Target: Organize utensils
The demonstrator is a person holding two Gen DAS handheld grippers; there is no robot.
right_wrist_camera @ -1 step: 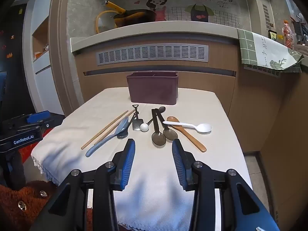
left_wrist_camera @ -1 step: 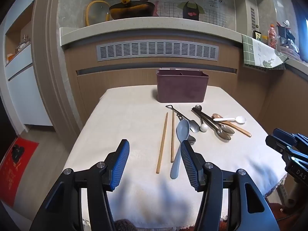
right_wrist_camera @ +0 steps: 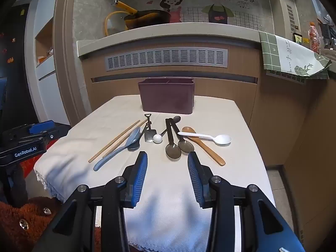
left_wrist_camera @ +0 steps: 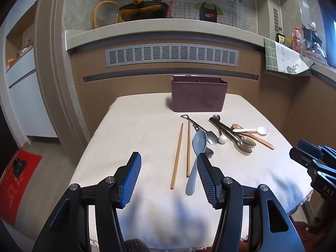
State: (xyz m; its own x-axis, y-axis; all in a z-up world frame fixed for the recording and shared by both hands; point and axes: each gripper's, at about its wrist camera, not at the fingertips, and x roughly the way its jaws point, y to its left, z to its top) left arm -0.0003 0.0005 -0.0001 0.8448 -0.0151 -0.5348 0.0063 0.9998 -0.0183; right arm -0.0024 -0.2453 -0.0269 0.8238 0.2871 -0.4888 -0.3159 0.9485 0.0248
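Left tool [left_wrist_camera: 169, 168] agape, blue spoon [left_wrist_camera: 197, 147] beside

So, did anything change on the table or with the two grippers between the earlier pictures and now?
Nothing has visibly changed. The left gripper and the right gripper are open and empty as before. The chopsticks, the blue spoon, the white plastic spoon and the other utensils lie in the same places in front of the maroon utensil holder.

"GenRobot.AI" on the left hand-held gripper [right_wrist_camera: 28, 140]; "DAS" on the right hand-held gripper [left_wrist_camera: 315, 163].
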